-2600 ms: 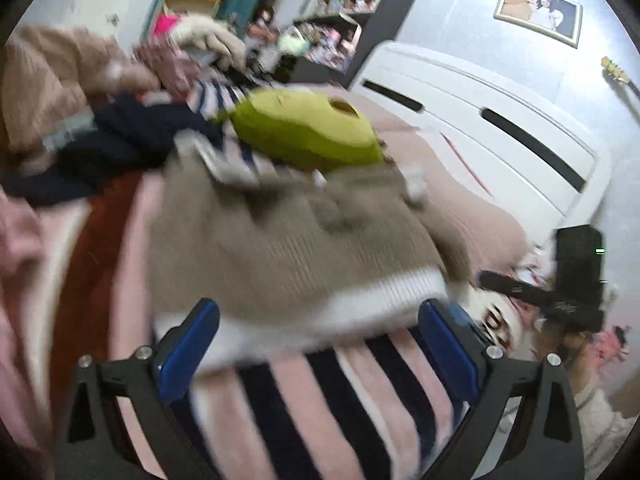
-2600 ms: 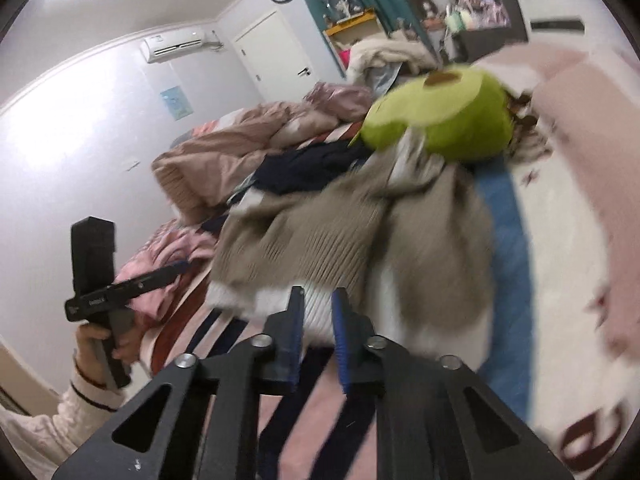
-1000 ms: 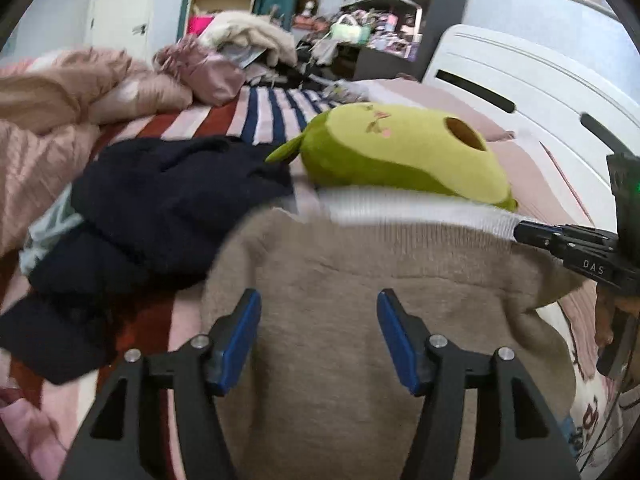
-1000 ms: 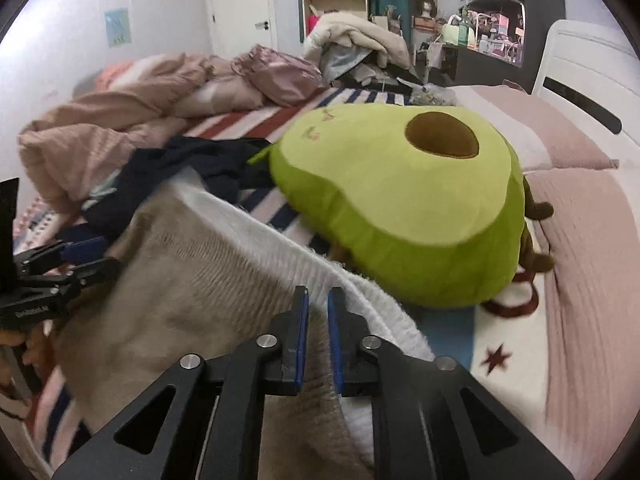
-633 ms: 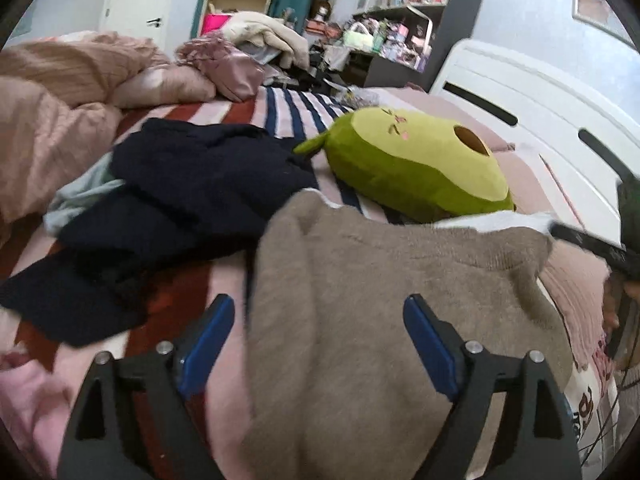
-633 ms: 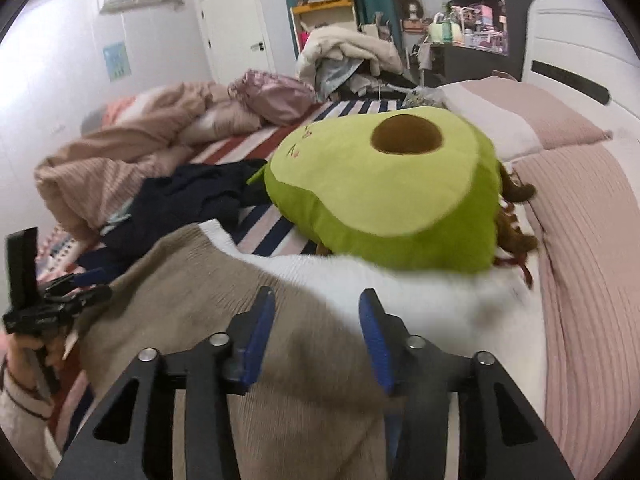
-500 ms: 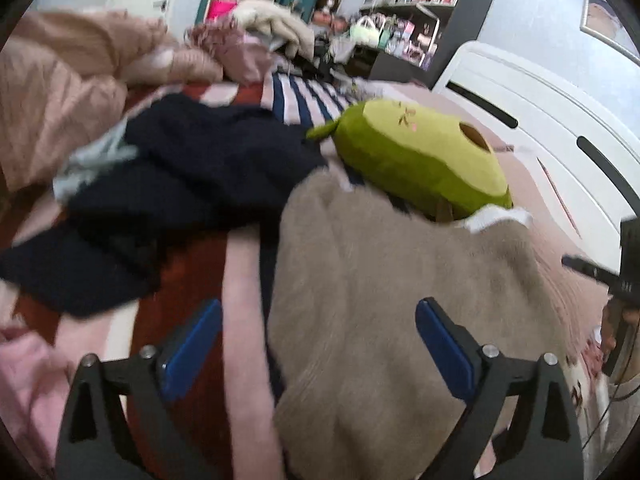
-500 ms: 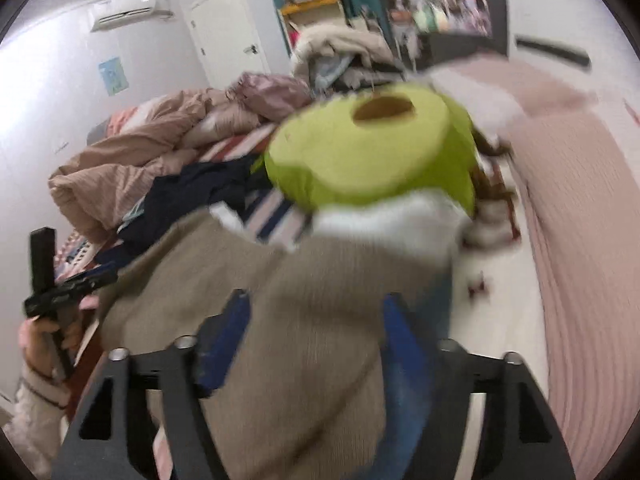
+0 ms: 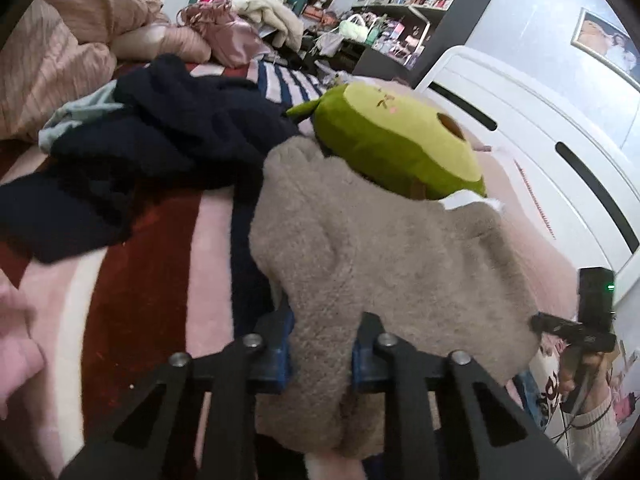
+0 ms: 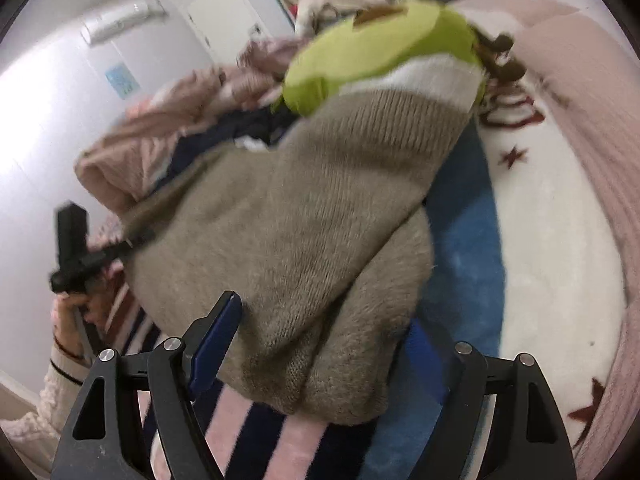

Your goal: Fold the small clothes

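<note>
A small taupe knit sweater (image 9: 384, 248) with a white hem lies folded over on the striped bedspread (image 9: 132, 280), its far edge against a green avocado plush (image 9: 396, 144). My left gripper (image 9: 320, 352) is shut on the near fold of the sweater. In the right wrist view the sweater (image 10: 304, 216) lies doubled, white hem at the top by the plush (image 10: 376, 48). My right gripper (image 10: 320, 352) is open, its jaws standing wide on either side of the near fold, holding nothing.
Dark navy clothes (image 9: 160, 152) lie heaped to the left of the sweater. A rumpled pink duvet (image 9: 52, 56) fills the far left. A white headboard (image 9: 540, 136) stands at the right. Pink pillows (image 10: 592, 128) lie right of the plush.
The sweater's hem was carried up and folded over toward the plush. My right gripper let go and opened wide. My left gripper, open half a second ago, has closed on the near fold.
</note>
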The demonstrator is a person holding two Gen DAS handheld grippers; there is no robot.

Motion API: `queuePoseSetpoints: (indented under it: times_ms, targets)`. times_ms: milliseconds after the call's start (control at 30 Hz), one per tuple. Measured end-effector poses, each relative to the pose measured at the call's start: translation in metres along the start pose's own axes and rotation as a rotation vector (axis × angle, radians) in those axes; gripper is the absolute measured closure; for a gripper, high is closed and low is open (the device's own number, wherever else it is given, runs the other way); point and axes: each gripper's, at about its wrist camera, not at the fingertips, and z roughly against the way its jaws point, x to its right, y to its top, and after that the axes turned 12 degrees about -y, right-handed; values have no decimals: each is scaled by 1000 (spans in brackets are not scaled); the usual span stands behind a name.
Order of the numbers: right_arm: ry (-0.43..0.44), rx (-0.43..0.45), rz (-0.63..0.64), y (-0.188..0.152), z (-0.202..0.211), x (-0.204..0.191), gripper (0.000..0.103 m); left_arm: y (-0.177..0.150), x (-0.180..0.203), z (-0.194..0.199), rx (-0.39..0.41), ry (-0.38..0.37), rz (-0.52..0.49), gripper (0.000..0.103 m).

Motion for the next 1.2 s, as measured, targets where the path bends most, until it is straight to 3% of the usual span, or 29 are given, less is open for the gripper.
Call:
queuePoseSetpoints:
  times_ms: [33,100,167,333,467,733,800,867,967,1100,1200]
  targets:
    - [4,5,-4,0,-2,1,36,0,3,3,11,0,-14,87]
    - [12,27,-4,2,-5,0,71,0,7,7,18,-4,-39,88]
    - [8,47,4,6,-2,-5,76,-2,12,12,14,-4,-59,89]
    - [-3,116,18,6,28,-7,81,-10,21,39,59,-65,-77,90]
    - [-1,114,-13,-6,43,2,85,-31,25,55,51,-108,-73,90]
    - [-31,80,-63,-28,39,14,88,-68,4,46,-6,-73,12,86]
    - [-63,90,-52,-27,42,8,83,-66,1,45,-7,-67,23,80]
    - [-106,109,-25,-24,49,-1,80,-64,5,48,-14,-42,22,54]
    - [-156,174,40,-19,69,-18,73,-65,21,65,5,-27,-42,24]
    - [-126,256,92,-10,89,-44,71,-71,31,84,30,26,-29,12]
    - [-95,283,154,-6,88,-73,73,-84,29,88,54,-61,67,6]
